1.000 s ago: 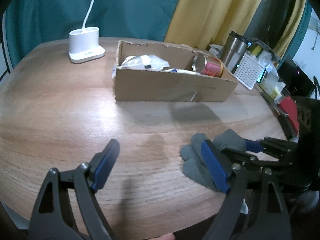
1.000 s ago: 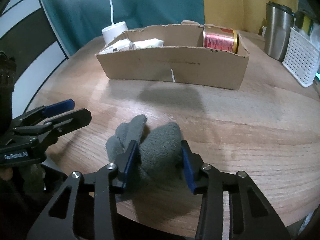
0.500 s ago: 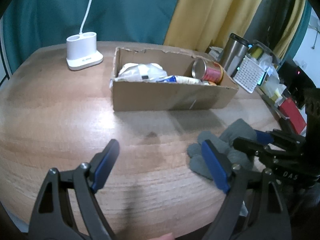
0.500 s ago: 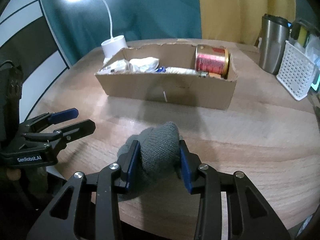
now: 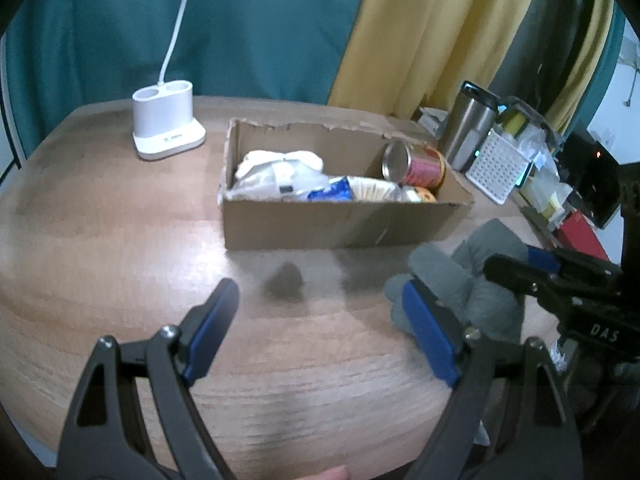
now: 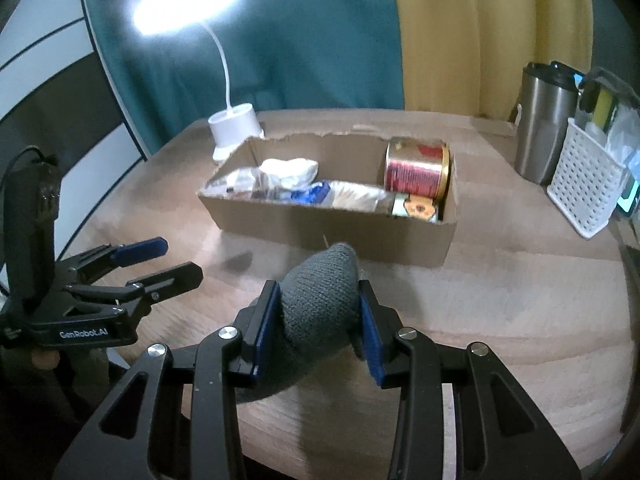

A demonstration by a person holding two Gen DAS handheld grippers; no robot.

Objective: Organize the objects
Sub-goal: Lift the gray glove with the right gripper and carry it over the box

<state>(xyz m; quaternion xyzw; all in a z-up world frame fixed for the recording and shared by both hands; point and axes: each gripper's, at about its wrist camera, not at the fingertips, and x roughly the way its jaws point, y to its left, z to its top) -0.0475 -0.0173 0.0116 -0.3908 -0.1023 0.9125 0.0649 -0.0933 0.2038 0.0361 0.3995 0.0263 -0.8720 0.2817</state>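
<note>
My right gripper [image 6: 318, 320] is shut on a grey knit glove [image 6: 320, 300] and holds it above the wooden table [image 6: 500, 292], in front of the cardboard box [image 6: 332, 228]. The glove [image 5: 472, 280] and the right gripper [image 5: 532, 264] also show at the right of the left wrist view. The box [image 5: 340, 224] holds a red can [image 5: 416, 164] on its side, white packets [image 5: 280, 168] and wrappers. My left gripper [image 5: 320, 320] is open and empty over the table's near edge; it shows at the left of the right wrist view [image 6: 156, 260].
A white lamp base [image 5: 166, 124] stands behind the box to the left. A steel tumbler [image 6: 544, 144] and a white perforated basket [image 6: 584, 188] stand at the right. Clutter lies past the table's right edge [image 5: 576, 216].
My right gripper has lifted the glove off the table and carried it up toward the box. Both views have risen, so the box's inside shows. The left gripper stays open.
</note>
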